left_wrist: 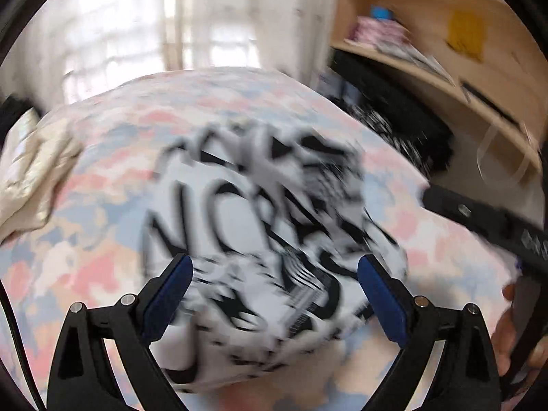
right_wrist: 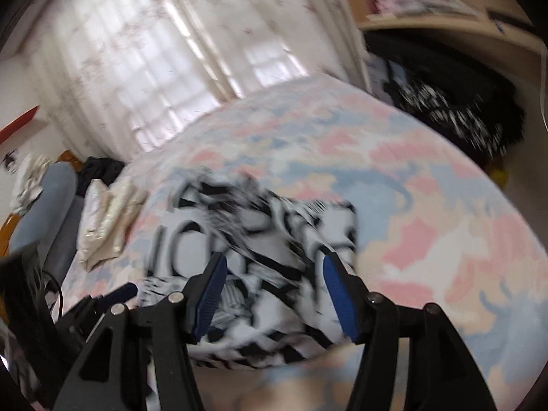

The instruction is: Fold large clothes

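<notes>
A white garment with bold black lettering [left_wrist: 260,239] lies folded into a compact block on the bed; it also shows in the right wrist view [right_wrist: 260,260]. My left gripper [left_wrist: 274,274] is open above its near part, blue pads wide apart, holding nothing. My right gripper [right_wrist: 274,274] is open above the same garment, also empty. The right gripper's black body [left_wrist: 486,219] shows at the right edge of the left wrist view. The left gripper's blue pad tip [right_wrist: 120,293] shows at the lower left of the right wrist view. Both views are motion-blurred.
The bed has a pastel pink, blue and cream cover [left_wrist: 102,246]. A cream folded cloth [left_wrist: 30,178] lies at its left side. A dark patterned garment pile [right_wrist: 455,116] sits past the bed's right edge, under wooden shelves [left_wrist: 428,68]. Curtained windows [right_wrist: 154,68] stand behind.
</notes>
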Available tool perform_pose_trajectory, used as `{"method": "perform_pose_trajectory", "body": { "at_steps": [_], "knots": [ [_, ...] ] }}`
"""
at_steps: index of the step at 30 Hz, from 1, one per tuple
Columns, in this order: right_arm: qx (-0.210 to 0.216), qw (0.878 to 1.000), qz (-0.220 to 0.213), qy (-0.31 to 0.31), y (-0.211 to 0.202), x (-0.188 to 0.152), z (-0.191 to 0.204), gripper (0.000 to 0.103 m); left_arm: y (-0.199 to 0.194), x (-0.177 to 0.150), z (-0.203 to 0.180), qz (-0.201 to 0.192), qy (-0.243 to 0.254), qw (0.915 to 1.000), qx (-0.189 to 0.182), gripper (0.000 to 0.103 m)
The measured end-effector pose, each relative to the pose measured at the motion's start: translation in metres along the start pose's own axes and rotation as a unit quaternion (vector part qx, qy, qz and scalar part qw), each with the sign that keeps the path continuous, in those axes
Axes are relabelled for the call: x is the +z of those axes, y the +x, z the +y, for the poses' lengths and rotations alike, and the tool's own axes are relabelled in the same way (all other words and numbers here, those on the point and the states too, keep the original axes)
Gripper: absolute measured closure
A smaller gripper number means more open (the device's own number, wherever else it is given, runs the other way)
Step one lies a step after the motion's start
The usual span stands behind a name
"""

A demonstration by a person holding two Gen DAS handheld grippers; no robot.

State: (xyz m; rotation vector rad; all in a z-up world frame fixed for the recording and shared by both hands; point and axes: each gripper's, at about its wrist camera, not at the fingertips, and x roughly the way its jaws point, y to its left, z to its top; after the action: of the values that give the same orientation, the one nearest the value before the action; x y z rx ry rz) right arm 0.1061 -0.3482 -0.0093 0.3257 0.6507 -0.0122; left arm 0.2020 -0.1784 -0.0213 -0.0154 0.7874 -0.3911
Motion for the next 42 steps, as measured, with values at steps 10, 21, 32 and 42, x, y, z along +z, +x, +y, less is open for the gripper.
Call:
{"method": "perform_pose_trajectory", "body": {
  "at_steps": [10,21,32,42],
  "knots": [
    [0.027,0.997,0.012,-0.072,-0.009,0.014,0.040,0.035,-0.039,0.029,0.072,-0.028,-0.079,0.9959,0.035,0.007],
    [0.036,0.982,0.176,0.055,0.075,-0.037,-0.052,0.036,0.034,0.003,0.084,-0.013,0.011,0.9974,0.070,0.032],
    [0.069,0.976,0.201,0.048,0.127,-0.045,-0.046,0.043,0.085,-0.008,0.137,0.018,-0.120,0.9924,-0.023,0.043],
    [0.078,0.993,0.084,-0.009,0.054,-0.017,-0.026,0.083,0.084,-0.005,0.120,0.009,-0.095,0.9955,-0.002,0.044]
  ]
}}
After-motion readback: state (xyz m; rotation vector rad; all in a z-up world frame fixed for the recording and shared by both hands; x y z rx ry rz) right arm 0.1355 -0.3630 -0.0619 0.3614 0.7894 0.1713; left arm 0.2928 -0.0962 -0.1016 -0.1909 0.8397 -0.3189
